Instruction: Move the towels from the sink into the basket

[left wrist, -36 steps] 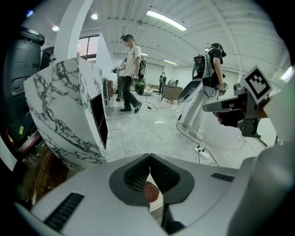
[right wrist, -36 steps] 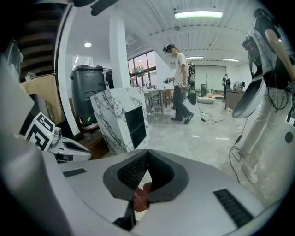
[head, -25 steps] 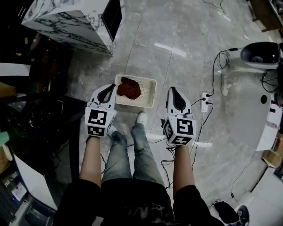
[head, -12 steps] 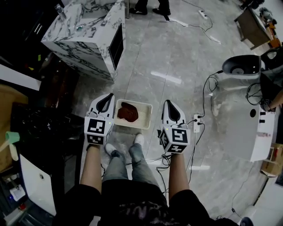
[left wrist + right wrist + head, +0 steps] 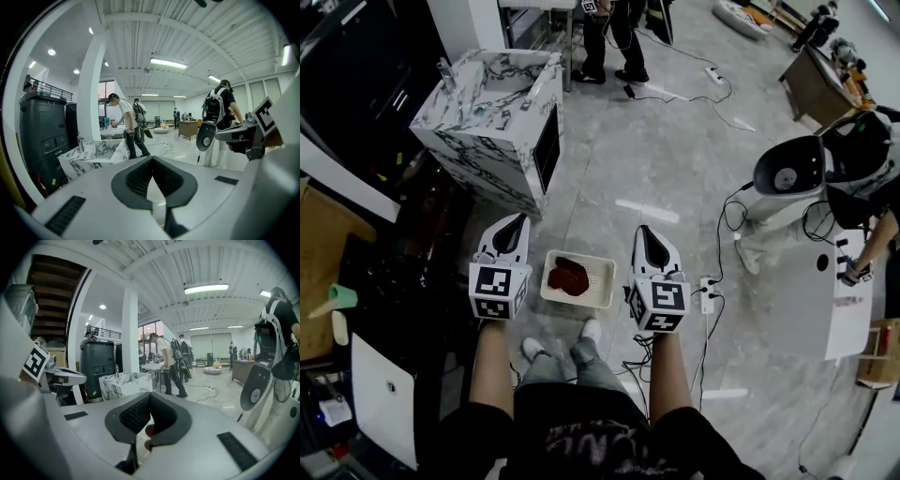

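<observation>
A white slotted basket (image 5: 600,278) stands on the grey floor with a red-brown towel (image 5: 567,276) lying in its left half. My left gripper (image 5: 515,223) hovers left of the basket, jaws shut and empty; it also shows as the left gripper (image 5: 151,160). My right gripper (image 5: 646,232) hovers right of the basket, likewise shut with nothing held. In the right gripper view, the right gripper (image 5: 149,396) shows a bit of the red towel (image 5: 150,430) through the hollow behind its tips. The marble sink unit (image 5: 492,112) stands further off at upper left; no towel shows in its basin (image 5: 502,80).
A power strip (image 5: 706,292) and cables lie on the floor right of the basket. A white machine (image 5: 787,173) stands at right, dark cabinets (image 5: 384,272) at left. People (image 5: 614,37) stand beyond the sink. My feet (image 5: 591,330) are just short of the basket.
The view has lifted: basket and grippers now sit lower and look smaller, and the whole sink unit and the people beyond it have come into sight. Both grippers stay shut beside the basket.
</observation>
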### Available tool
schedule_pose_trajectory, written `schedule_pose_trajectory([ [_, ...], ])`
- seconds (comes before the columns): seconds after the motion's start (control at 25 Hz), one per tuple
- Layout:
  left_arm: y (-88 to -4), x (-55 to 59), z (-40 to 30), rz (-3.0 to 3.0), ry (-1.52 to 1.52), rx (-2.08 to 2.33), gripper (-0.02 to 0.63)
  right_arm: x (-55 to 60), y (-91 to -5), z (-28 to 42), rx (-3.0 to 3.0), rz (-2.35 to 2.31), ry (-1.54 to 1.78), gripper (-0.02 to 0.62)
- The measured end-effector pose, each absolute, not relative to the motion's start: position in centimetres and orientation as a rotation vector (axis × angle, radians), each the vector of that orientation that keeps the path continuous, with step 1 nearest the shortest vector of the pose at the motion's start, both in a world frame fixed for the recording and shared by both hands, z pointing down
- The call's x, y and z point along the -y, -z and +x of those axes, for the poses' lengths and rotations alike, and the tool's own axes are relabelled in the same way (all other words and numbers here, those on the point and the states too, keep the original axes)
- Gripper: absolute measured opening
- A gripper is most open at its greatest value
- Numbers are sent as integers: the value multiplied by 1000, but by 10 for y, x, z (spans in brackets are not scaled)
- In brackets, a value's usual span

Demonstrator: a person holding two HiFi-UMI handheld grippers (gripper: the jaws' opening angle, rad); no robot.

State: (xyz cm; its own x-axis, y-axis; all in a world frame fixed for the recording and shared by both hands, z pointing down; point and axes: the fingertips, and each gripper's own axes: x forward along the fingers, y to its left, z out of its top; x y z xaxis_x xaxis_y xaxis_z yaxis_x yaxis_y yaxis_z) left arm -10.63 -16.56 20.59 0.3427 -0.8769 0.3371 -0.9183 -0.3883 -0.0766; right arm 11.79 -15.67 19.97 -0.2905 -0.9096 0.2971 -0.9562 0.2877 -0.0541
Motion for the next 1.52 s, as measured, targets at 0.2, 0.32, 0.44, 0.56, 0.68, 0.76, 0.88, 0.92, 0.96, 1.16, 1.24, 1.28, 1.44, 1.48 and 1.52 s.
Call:
schedule_pose_trajectory([
  [0.2, -166, 156, -107, 2473, -441, 1721, 15, 152, -163, 130, 2378, 1773, -305, 14],
  [0.32, -146, 152, -106, 2479, -421, 1755, 15, 151, -145, 141, 2399, 1808, -272, 15],
  [0.44, -126, 150, -106, 2487, -392, 1787, 15, 151, -126, 150, 2424, 1833, -253, 14],
  [0.56, -106, 147, -105, 2494, -356, 1813, 15, 150, -104, 151, 2442, 1838, -223, 14],
  [0.68, -91, 142, -103, 2505, -331, 1833, 15, 148, -95, 154, 2449, 1835, -181, 14],
  [0.76, -81, 142, -103, 2515, -317, 1852, 15, 149, -87, 152, 2464, 1816, -148, 14],
  [0.88, -70, 141, -106, 2521, -294, 1883, 15, 152, -80, 145, 2488, 1761, -103, 14],
  [0.92, -67, 141, -108, 2520, -285, 1894, 15, 153, -78, 143, 2495, 1753, -95, 14],
  [0.96, -64, 141, -111, 2520, -278, 1906, 15, 156, -75, 142, 2503, 1751, -90, 14],
  [1.16, -48, 141, -117, 2518, -259, 1958, 15, 161, -64, 139, 2529, 1736, -54, 14],
  [1.24, -42, 142, -117, 2515, -252, 1977, 15, 162, -60, 139, 2542, 1729, -41, 14],
  [1.28, -39, 142, -117, 2516, -252, 1985, 15, 164, -57, 138, 2546, 1726, -33, 14],
  [1.44, -30, 143, -115, 2529, -247, 2009, 15, 168, -46, 139, 2561, 1724, 6, 14],
  [1.48, -27, 142, -114, 2533, -241, 2013, 15, 168, -43, 138, 2562, 1726, 17, 14],
  [1.52, -24, 142, -113, 2538, -231, 2016, 15, 169, -40, 138, 2561, 1728, 28, 14],
])
